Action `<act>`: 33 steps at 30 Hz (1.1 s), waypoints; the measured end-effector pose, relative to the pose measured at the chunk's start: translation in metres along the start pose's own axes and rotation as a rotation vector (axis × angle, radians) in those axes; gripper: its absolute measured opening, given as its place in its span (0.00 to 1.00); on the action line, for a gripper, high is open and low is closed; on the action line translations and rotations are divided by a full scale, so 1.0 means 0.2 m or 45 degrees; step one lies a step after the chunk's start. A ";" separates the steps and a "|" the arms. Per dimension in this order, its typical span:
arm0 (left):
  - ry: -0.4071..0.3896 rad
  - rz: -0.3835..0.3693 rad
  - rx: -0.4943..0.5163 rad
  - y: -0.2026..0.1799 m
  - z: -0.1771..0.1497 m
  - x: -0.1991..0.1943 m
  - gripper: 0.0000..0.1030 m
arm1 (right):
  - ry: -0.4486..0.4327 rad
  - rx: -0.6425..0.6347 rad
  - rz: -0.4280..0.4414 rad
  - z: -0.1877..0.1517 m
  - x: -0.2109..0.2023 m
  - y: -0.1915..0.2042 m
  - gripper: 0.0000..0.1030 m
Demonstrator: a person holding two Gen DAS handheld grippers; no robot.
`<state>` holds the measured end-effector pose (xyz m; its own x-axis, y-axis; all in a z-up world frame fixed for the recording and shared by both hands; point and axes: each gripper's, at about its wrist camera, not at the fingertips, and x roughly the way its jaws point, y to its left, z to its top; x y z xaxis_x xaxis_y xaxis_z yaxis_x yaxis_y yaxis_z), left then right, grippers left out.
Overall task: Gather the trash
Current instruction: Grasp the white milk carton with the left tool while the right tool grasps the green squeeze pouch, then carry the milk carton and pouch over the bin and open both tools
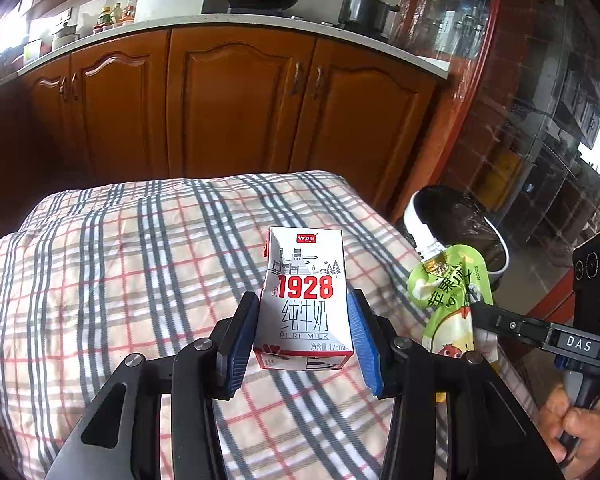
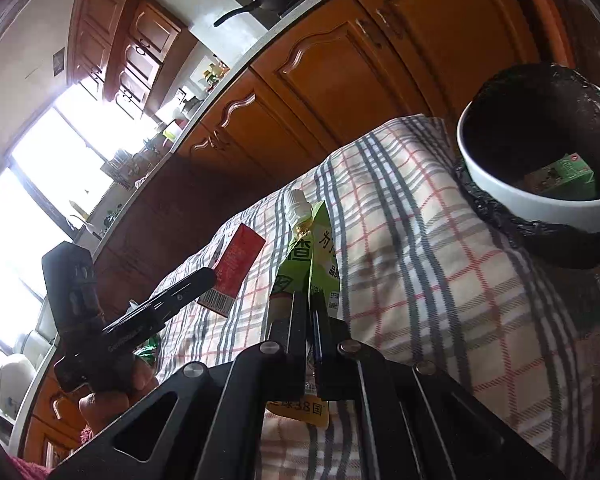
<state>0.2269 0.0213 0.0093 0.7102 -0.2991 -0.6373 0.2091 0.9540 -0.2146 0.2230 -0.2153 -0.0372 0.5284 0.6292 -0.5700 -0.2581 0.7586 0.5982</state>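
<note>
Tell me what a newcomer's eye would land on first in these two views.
First the white milk carton marked 1928, held upright between the blue pads of the left claw above the plaid cloth. Next the green spouted pouch, pinched flat in the right claw just to the carton's right. Beyond the cloth's far right edge stands the white-rimmed trash bin with a black liner and a green carton already inside.

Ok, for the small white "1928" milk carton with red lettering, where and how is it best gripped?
Across its two narrow side faces at mid-height, coming from the printed front, as the left gripper does now. The white milk carton stands upright with flat, parallel sides that fit the blue pads; its folded top corners would crumple.
</note>
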 end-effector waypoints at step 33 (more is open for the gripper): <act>0.028 -0.187 0.212 -0.59 0.21 0.31 0.43 | -0.257 0.111 -0.216 0.18 -0.47 -0.50 0.02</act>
<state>0.2736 -0.1097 0.0259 0.6496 -0.4339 -0.6243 0.4186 0.8896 -0.1827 0.2283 -0.3562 -0.0217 0.7105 0.4418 -0.5477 -0.0867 0.8274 0.5550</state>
